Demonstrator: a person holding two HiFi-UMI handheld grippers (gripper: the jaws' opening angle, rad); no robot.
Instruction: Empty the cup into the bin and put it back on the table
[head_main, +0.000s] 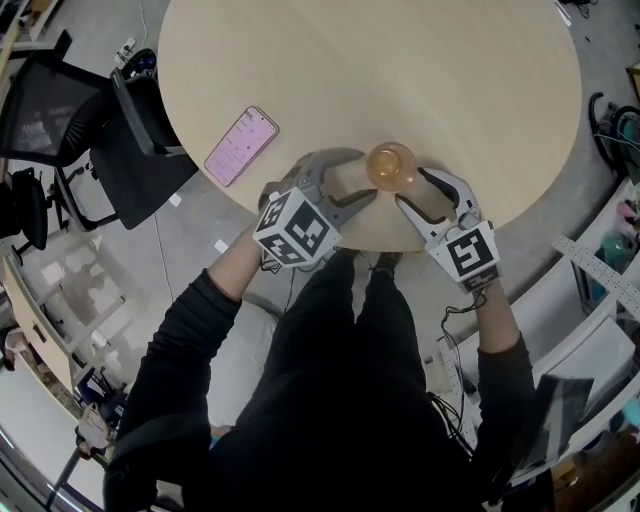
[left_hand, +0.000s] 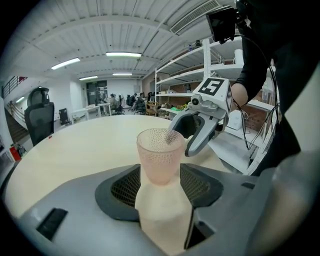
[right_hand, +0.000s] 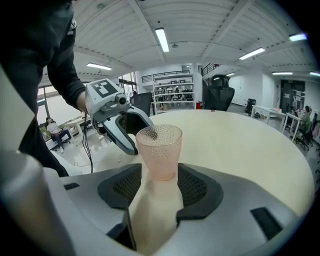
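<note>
A pink translucent dimpled cup (head_main: 390, 165) stands upright on the round beige table (head_main: 400, 70), close to its near edge. My left gripper (head_main: 362, 178) is open just left of the cup, fingertips beside it and not touching. My right gripper (head_main: 410, 188) is open just right of it, also clear of it. In the left gripper view the cup (left_hand: 160, 155) stands right ahead of the gripper (left_hand: 160, 192), and the right gripper (left_hand: 197, 132) shows behind it. The right gripper view has the cup (right_hand: 159, 150) ahead of the gripper (right_hand: 155, 197), with the left gripper (right_hand: 122, 131) beyond.
A pink phone (head_main: 240, 146) lies on the table to the left of the cup. Black office chairs (head_main: 70, 110) stand off the table's left side. Shelving (head_main: 600, 290) with cables lies to the right. The person's legs are against the table's near edge.
</note>
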